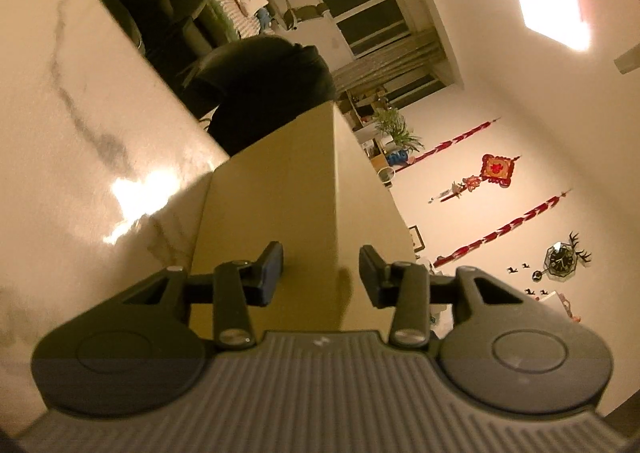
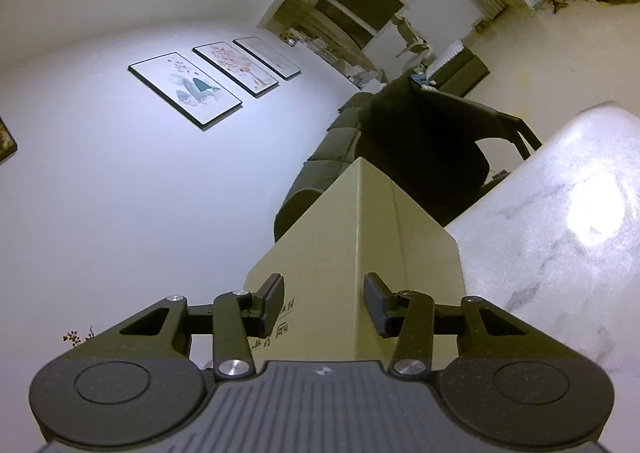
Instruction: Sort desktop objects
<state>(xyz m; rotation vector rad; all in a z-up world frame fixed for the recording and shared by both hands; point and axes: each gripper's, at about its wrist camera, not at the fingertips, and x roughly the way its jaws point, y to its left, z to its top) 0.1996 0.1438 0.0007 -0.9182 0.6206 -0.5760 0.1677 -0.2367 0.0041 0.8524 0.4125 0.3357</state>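
Taking stock, item by item.

Left gripper (image 1: 321, 273): fingers apart, straddling the upper edge of a cardboard box (image 1: 276, 193). Neither pad looks to press the board; I judge it unclamped, poised over the wall.

Right gripper (image 2: 323, 303): fingers likewise apart, set either side of a corner edge of the same kind of box (image 2: 360, 237), with printed characters partly visible under the left finger. No grip that I can see.

Box: stands on the marble table (image 1: 80, 133), near its edge. Its interior is hidden from both views, so I cannot tell what it holds.

Desktop objects to sort: none visible in either view; the table shows only bare veined stone and lamp glare.

Background: dark chair (image 2: 432, 149) beyond the table.

Progress, as a judgement: both hands are occupied with the box itself. Whether sorting is finished or not yet begun cannot be settled.
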